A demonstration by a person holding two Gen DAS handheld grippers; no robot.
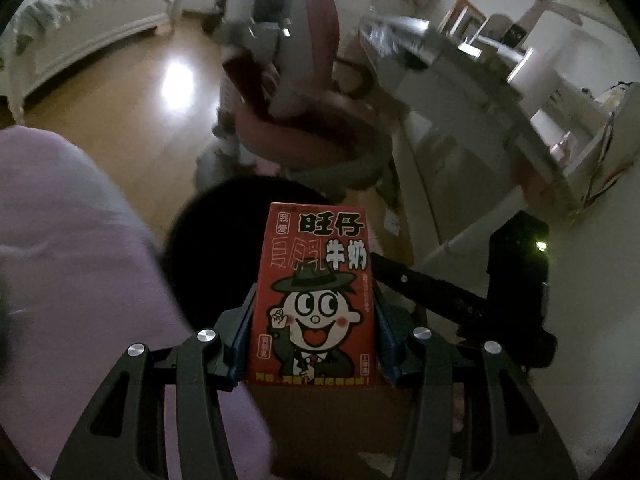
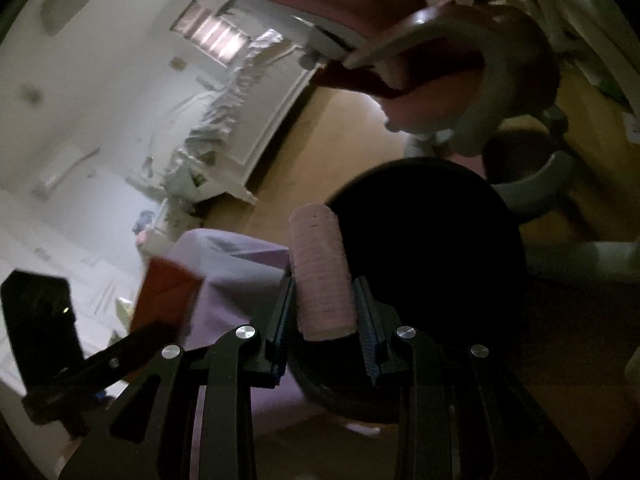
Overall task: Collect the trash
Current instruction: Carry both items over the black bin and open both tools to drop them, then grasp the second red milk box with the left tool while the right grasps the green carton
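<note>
1. the left gripper (image 1: 314,328) pinches a red milk carton (image 1: 314,296) by its two side faces, the printed front turned up toward the camera; the carton stands out ahead of the fingers, which looks like a carrying hold that leaves the far end free to drop.
2. the right gripper (image 2: 325,312) pinches a pink hair roller (image 2: 322,272) across its middle, both ends sticking out past the pads, so it too should fall cleanly once the pads part.
3. a round black bin (image 2: 428,256) lies just beyond both sets of fingertips; its dark mouth seems the likely target, and both loads hover near its rim.
4. to the left of both pairs of fingers lies a lilac cloth (image 1: 72,248), close beside the bin.
5. farther ahead stands a pink chair (image 1: 304,92), its base near the bin; it could crowd a forward reach.
6. the frames are dim and blurred, so whether either item is over the opening cannot be told.
</note>
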